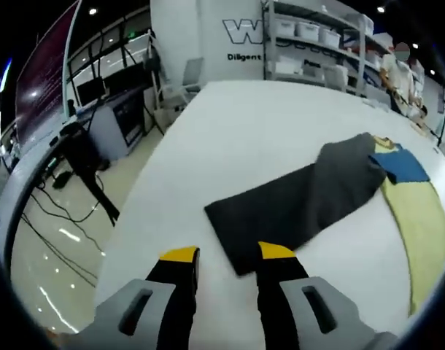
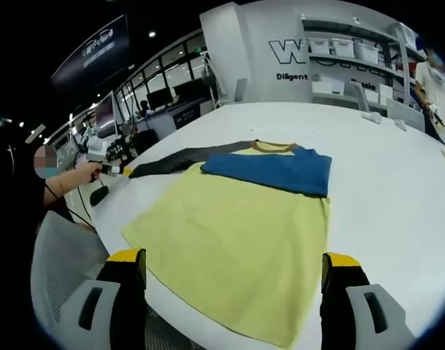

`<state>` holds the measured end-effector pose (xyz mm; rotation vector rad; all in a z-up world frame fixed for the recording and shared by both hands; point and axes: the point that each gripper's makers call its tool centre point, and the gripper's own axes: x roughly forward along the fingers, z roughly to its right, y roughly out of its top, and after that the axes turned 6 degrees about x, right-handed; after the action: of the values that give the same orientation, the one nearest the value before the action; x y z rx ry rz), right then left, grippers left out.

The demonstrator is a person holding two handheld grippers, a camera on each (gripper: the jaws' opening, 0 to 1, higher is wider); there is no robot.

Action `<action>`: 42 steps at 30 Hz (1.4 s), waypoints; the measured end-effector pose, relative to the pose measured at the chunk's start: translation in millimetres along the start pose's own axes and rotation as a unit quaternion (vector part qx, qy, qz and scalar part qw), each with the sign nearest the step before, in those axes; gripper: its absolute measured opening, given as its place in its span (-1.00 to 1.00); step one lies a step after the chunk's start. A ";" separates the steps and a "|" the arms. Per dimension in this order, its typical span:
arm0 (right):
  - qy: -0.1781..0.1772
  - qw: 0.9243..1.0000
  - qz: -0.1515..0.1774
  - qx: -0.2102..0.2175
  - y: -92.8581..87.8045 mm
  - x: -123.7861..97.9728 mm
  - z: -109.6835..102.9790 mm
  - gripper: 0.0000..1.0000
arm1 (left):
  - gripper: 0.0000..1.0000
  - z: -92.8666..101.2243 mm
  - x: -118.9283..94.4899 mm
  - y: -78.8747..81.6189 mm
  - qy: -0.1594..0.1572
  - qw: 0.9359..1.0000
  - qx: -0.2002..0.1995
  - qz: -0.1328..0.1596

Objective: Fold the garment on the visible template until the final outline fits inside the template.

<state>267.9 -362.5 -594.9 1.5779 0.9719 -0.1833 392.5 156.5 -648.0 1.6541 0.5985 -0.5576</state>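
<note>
garment [image 2: 237, 233] spread flat on white table [image 2: 383, 182], mostly unfolded: yellow body nearest the right gripper [image 2: 233, 273], blue chest panel [image 2: 270, 169] farther off, brown collar [image 2: 273, 147] beyond that, dark grey sleeve [image 2: 186, 157] stretched out to the left toward the table edge. no separate template outline made out under the cloth; cannot tell where its border runs. in the left gripper view the same sleeve [image 1: 295, 204] seen from its outer end: long dark strip, cuff end just ahead of the left gripper [image 1: 226, 259], long axis running up and right toward the blue patch [image 1: 405, 166] and yellow body [image 1: 427, 226]. left gripper's jaws parted, narrow gap, holding nothing, cuff corner lying just beyond and between the yellow tips. right gripper's jaws spread wide, empty, hovering over the near hem of the yellow body, hem running crosswise to the jaws. in the right gripper view, a person's hand [image 2: 87, 171] holding the other gripper [image 2: 109, 169] at the sleeve's far end. judged: sleeve fold likely next, left gripper clearly the nearer tool; pull would go along the sleeve's own axis, inward over the body. shelving with bins [image 2: 346, 58] behind, well apart from the work.
</note>
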 end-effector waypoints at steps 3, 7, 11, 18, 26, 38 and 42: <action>-0.003 1.000 0.000 -0.001 -0.3 -1.6 -0.1 0.99 | -0.20 -1.0 4.4 11.3 -0.009 1.000 0.014 0.014; -0.005 1.000 0.001 0.002 -1.7 -3.4 -0.1 0.99 | -0.10 2.3 11.8 21.9 -0.027 0.998 0.044 0.027; -0.012 1.000 0.000 0.006 -3.1 -5.1 2.2 0.99 | -0.12 0.4 21.5 26.8 -0.032 0.996 0.083 0.028; -0.021 1.000 0.001 0.009 -1.6 -7.9 4.5 0.99 | -0.23 5.0 38.3 23.9 -0.064 0.995 0.070 0.012; -0.033 0.999 0.001 0.013 -2.2 -11.2 8.3 0.99 | -0.31 4.0 45.4 18.7 -0.079 0.994 0.075 -0.006; -0.035 0.999 0.002 0.017 -2.6 -9.2 6.4 0.99 | -0.81 -4.4 45.4 15.2 -0.069 0.996 0.052 -0.020; -0.038 0.999 0.004 0.016 -1.4 -10.1 7.4 0.99 | -0.98 -6.5 46.2 13.0 -0.066 0.996 0.047 -0.025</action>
<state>263.4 -373.8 -591.8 1.5913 0.9079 -0.2530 436.0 164.8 -667.8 1.6789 0.5239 -0.7347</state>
